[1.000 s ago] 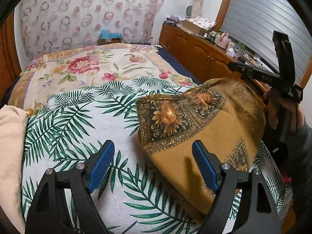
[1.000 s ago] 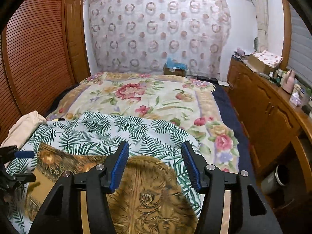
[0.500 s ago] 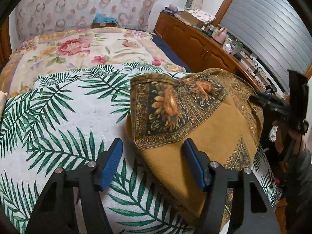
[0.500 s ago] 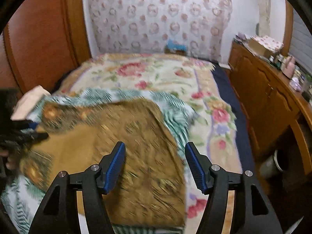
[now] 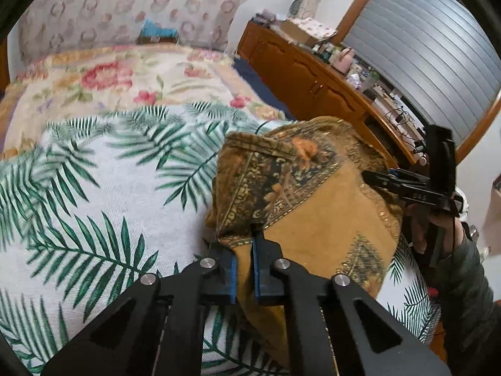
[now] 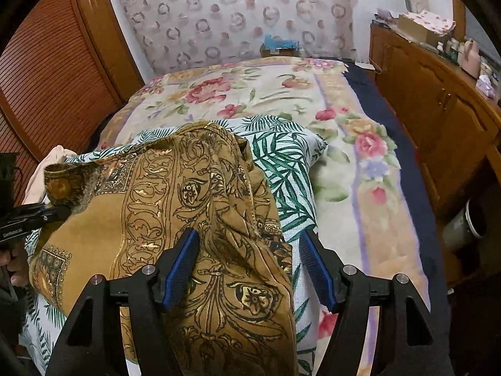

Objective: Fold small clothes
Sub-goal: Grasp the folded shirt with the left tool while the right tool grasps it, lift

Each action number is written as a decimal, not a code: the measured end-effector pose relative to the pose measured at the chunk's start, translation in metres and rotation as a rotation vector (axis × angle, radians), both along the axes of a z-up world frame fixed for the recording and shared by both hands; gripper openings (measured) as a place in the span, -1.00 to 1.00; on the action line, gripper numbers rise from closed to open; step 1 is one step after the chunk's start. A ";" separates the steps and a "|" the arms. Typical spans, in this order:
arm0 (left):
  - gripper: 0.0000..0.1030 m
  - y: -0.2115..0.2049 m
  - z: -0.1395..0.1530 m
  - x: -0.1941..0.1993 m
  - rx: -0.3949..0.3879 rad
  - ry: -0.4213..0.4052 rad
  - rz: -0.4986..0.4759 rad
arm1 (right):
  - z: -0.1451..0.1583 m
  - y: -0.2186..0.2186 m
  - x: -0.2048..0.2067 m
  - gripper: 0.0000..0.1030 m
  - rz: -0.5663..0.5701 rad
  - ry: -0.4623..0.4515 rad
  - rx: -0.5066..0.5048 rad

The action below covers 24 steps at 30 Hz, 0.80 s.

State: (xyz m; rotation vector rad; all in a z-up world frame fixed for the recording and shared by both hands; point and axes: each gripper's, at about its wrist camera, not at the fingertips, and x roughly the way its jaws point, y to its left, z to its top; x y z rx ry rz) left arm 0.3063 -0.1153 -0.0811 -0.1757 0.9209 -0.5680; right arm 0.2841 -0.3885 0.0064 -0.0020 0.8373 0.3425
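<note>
An ochre cloth [image 5: 316,216] with dark gold ornament lies bunched on the palm-leaf sheet [image 5: 103,188]. My left gripper [image 5: 244,250] is shut on the cloth's near folded edge, which is pinched between the blue pads. In the right wrist view the same cloth [image 6: 194,185] spreads forward in folds, and the left gripper [image 6: 58,210] shows at its left edge. My right gripper [image 6: 247,238] hangs low over the cloth's right side. Its jaws are opening, with a ridge of cloth between the pads but not pressed. That right gripper [image 5: 369,178] also shows at the cloth's far side in the left wrist view.
A floral blanket [image 6: 250,94] covers the far bed. A cream garment [image 6: 47,169] lies at the left edge. A wooden cabinet [image 6: 438,106] with clutter on top runs along the right, with a grey bin [image 6: 466,228] on the floor. A slatted wooden door [image 6: 47,62] stands at the left.
The left jaws closed onto the cloth's near edge. The right gripper dropped lower over the cloth, and its jaws spread a little wider.
</note>
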 end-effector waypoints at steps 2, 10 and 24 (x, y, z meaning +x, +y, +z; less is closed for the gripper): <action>-0.86 0.005 0.014 -0.008 -0.024 -0.036 0.002 | -0.001 -0.001 -0.002 0.33 -0.002 0.004 -0.003; -0.86 0.047 0.044 -0.025 0.004 -0.119 0.037 | 0.009 0.027 -0.010 0.34 0.063 -0.049 -0.029; -0.86 0.059 0.001 -0.009 0.080 -0.044 0.069 | -0.019 0.045 0.033 0.33 0.091 0.013 -0.024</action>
